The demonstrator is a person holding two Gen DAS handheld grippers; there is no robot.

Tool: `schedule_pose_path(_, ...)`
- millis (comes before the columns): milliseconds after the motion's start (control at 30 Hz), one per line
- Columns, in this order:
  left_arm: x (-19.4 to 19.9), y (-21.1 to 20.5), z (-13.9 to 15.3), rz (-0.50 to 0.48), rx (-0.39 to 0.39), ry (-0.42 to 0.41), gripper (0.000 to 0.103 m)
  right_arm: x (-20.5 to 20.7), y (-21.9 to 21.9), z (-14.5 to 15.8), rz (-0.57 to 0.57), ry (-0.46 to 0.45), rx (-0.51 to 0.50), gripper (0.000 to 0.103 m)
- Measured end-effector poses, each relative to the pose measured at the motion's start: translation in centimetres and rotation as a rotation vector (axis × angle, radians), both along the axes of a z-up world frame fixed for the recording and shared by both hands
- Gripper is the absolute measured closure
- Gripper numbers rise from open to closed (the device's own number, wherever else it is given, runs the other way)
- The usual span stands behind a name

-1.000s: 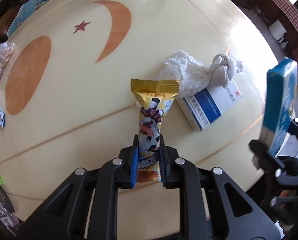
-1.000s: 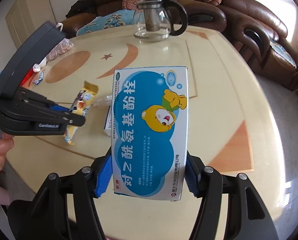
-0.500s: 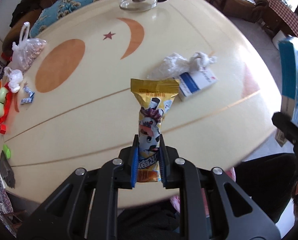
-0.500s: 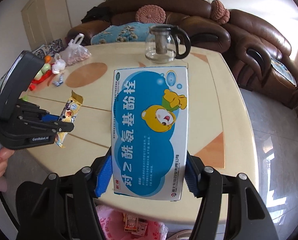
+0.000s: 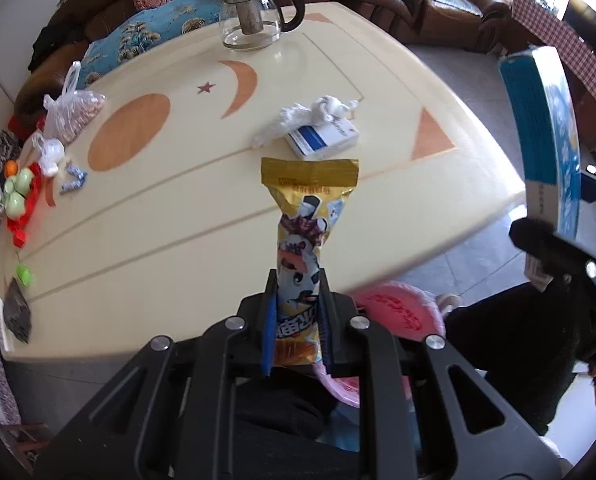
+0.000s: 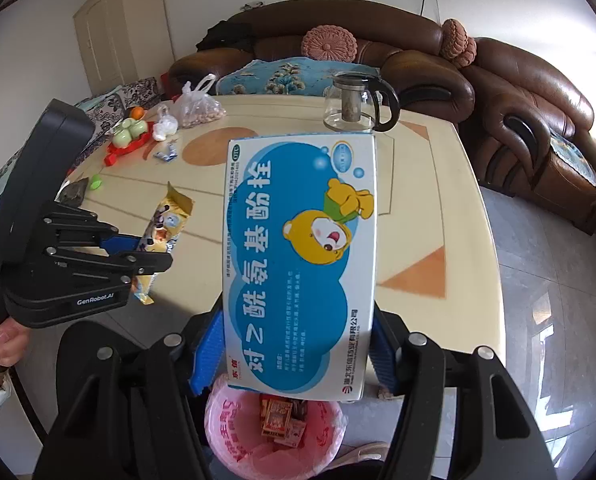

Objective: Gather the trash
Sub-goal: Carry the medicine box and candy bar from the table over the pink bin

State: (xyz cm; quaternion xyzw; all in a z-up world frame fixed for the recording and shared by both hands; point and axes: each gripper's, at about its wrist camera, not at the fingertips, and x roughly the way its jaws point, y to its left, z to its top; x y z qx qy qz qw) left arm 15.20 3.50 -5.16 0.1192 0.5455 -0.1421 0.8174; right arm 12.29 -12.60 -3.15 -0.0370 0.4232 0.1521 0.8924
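Observation:
A yellow snack wrapper [image 5: 303, 216] with cartoon print sticks up between the pads of my left gripper [image 5: 298, 284], which is shut on its lower part. The same wrapper [image 6: 170, 216] and left gripper [image 6: 154, 256] show at the left of the right wrist view. My right gripper [image 6: 298, 320] is shut on a blue-and-white medicine box [image 6: 301, 248] with a cartoon bear, held flat-side up. That box [image 5: 553, 140] appears edge-on at the right of the left wrist view. Below both grippers, off the table's near edge, stands a bin lined with a pink bag [image 6: 234, 432], with small cartons inside.
On the cream table [image 5: 138, 220] lie crumpled white tissue [image 5: 313, 114] and a white-and-blue box [image 5: 321, 140]. A glass teapot [image 5: 254, 20] stands at the far edge. A bag of nuts [image 5: 74, 112] and a red tray sit left. Brown sofas are behind.
Both grippers have risen and drawn back from the table, each keeping its load. The table looks smaller and farther, and the pink-lined bin has come into view below.

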Motion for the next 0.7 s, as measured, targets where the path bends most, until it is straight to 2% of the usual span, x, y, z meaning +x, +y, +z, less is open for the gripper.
schedule_pose_path(333, -4.8, -0.7, -1.4, -0.019, -0.030, 0.018, 0.085, -5.4, 0.8, -0.6, 0.043, 0.010, -0.043, 0.043)
schedule_pose_path(700, -8.1, -1.2, -3.9, -0.041, -0.039, 0.054, 0.085, -8.4, 1.6, -1.9, 0.063, 0.029, -0.067, 0.043)
